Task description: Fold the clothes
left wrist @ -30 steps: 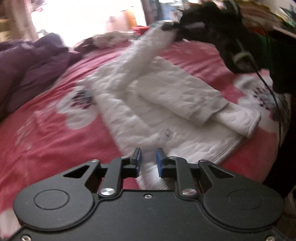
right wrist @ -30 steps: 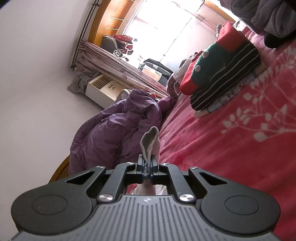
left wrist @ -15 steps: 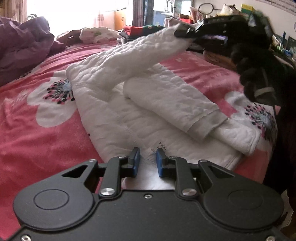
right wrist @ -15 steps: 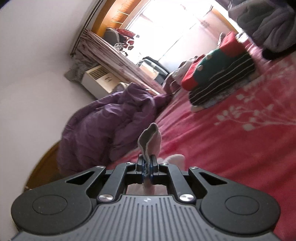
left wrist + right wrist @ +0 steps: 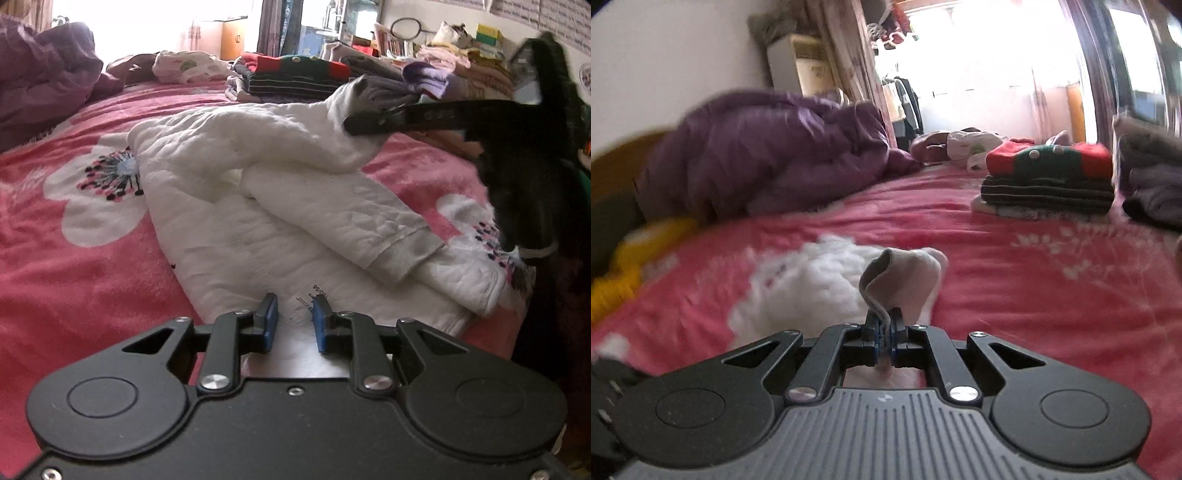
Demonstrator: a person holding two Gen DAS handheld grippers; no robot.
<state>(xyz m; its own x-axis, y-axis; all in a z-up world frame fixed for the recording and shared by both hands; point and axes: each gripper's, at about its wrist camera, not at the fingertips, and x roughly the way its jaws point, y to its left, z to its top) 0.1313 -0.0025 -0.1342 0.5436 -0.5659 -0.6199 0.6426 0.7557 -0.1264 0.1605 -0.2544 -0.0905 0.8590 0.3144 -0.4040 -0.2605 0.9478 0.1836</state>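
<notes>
White quilted top (image 5: pixel 266 236) spread on pink floral blanket (image 5: pixel 74 280), one sleeve (image 5: pixel 343 218) folded across. Right gripper (image 5: pixel 885 334) clamped on other sleeve's grey cuff (image 5: pixel 886 273), lifted above bed. Left gripper (image 5: pixel 294 323) apart, empty, over hem. Folded clothes stack (image 5: pixel 1047 181) behind.

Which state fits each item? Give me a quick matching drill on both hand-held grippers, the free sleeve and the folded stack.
Things:
1. left hand-held gripper
2. right hand-held gripper
3. flat sleeve
4. folded stack

States:
A. lying across the white top
B. shut on the raised sleeve's cuff
C. open, over the top's hem
D. at the far side of the bed

Pairs: 1-C, 2-B, 3-A, 4-D
</notes>
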